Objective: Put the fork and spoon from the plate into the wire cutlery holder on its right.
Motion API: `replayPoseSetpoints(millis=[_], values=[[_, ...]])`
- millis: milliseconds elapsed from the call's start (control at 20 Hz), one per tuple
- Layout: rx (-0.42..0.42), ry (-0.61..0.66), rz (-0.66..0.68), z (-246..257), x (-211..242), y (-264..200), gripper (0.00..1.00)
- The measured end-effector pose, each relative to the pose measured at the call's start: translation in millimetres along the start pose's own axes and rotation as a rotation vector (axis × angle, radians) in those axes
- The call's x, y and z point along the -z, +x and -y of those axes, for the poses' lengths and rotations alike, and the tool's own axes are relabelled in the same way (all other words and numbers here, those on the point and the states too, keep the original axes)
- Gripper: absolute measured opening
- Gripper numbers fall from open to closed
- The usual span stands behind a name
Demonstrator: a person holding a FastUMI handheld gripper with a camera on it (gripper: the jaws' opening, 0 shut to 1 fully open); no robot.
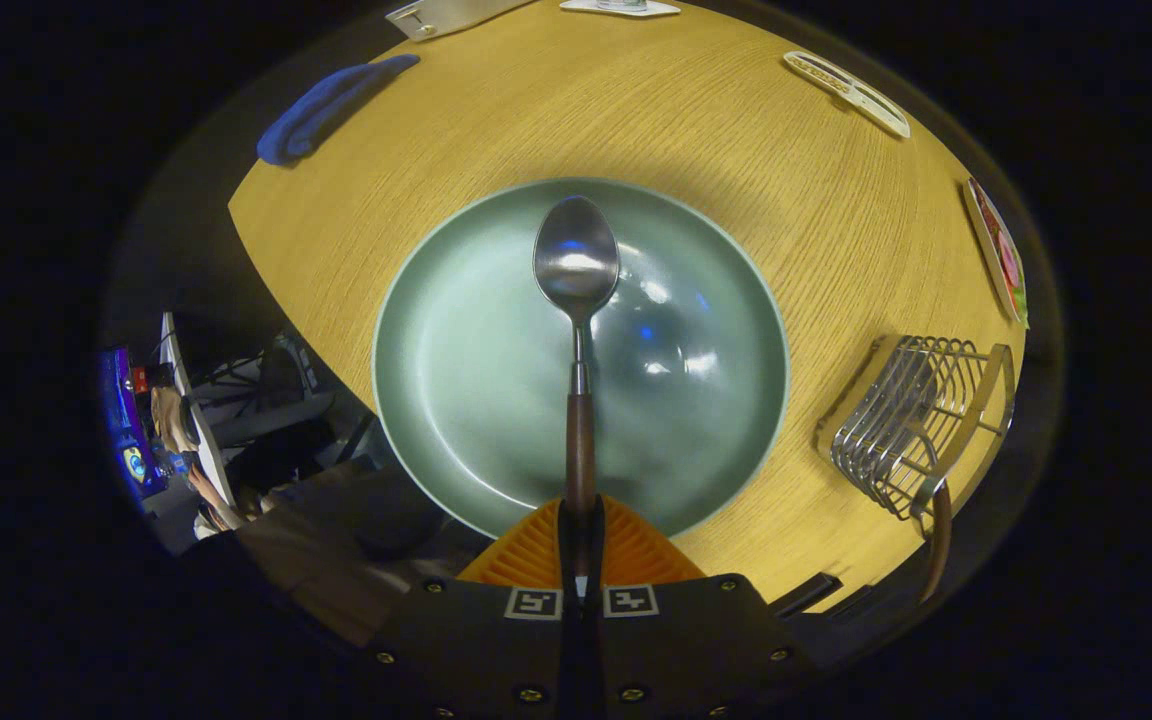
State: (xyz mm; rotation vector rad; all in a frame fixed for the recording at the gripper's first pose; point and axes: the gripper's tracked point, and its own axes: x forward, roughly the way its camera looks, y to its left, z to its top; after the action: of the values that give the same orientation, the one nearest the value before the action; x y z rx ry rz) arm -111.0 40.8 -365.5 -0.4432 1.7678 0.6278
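The jaws are pressed together on the brown handle of the spoon [576, 300], gripping it from both sides. Its bowl reaches out ahead of the gripper [581, 545], over the middle of the pale green plate [456, 370], which has nothing else in it. To the plate's right on the wooden table [736, 130] sits the wire cutlery holder [911, 425]; a brown handle [938, 540] pokes from it.
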Motion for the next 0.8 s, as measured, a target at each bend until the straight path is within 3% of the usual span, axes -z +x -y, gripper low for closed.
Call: replayPoseSetpoints(millis=[300,800], values=[[0.070,-0.139,-0.107,27,37,-52,0.01],[0.168,-0.153,-0.152,82,76,-127,0.01]])
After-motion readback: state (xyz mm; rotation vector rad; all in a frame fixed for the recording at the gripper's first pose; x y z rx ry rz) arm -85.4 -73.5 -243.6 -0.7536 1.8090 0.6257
